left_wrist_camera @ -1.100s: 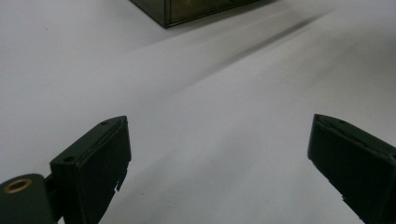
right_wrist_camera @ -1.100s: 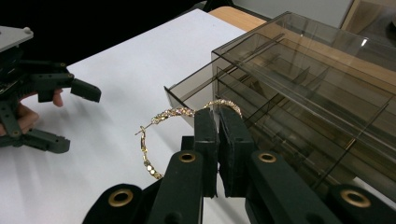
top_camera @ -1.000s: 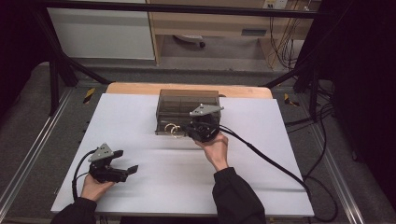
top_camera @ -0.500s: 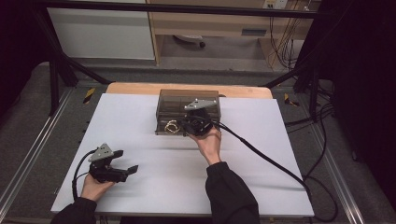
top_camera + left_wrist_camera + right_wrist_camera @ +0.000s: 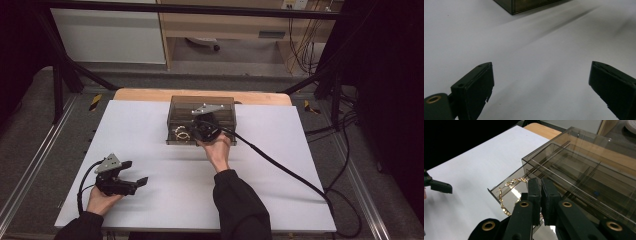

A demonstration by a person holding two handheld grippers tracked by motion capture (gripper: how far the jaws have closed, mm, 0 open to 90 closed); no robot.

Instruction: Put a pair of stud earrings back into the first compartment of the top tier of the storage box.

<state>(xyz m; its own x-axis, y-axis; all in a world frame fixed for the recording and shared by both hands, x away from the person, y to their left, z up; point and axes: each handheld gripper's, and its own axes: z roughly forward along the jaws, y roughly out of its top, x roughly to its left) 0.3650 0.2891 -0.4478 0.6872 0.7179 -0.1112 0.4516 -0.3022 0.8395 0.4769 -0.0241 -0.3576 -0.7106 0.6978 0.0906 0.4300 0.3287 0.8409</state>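
A smoked clear drawer box (image 5: pixel 202 104) (image 5: pixel 586 170) stands at the back middle of the white table (image 5: pixel 280 130). Its lower drawer (image 5: pixel 496 191) is pulled partly out, with gold chain jewellery (image 5: pixel 180 134) (image 5: pixel 512 182) lying in it. My right gripper (image 5: pixel 200 129) (image 5: pixel 540 181) is shut with nothing between its pads, and it hangs over the open drawer at the box's front. My left gripper (image 5: pixel 135 172) (image 5: pixel 541 72) rests near the front left of the table, jaws wide open and empty. One corner of the box (image 5: pixel 524 5) shows far ahead of it.
A black cable (image 5: pixel 280 162) trails from the right gripper across the table's right half to the floor. A wooden edge (image 5: pixel 150 94) runs behind the white sheet. Metal rails flank the table on both sides.
My right hand has moved away from the person and slightly left, bringing the shut gripper in over the drawer. The left gripper has not moved.
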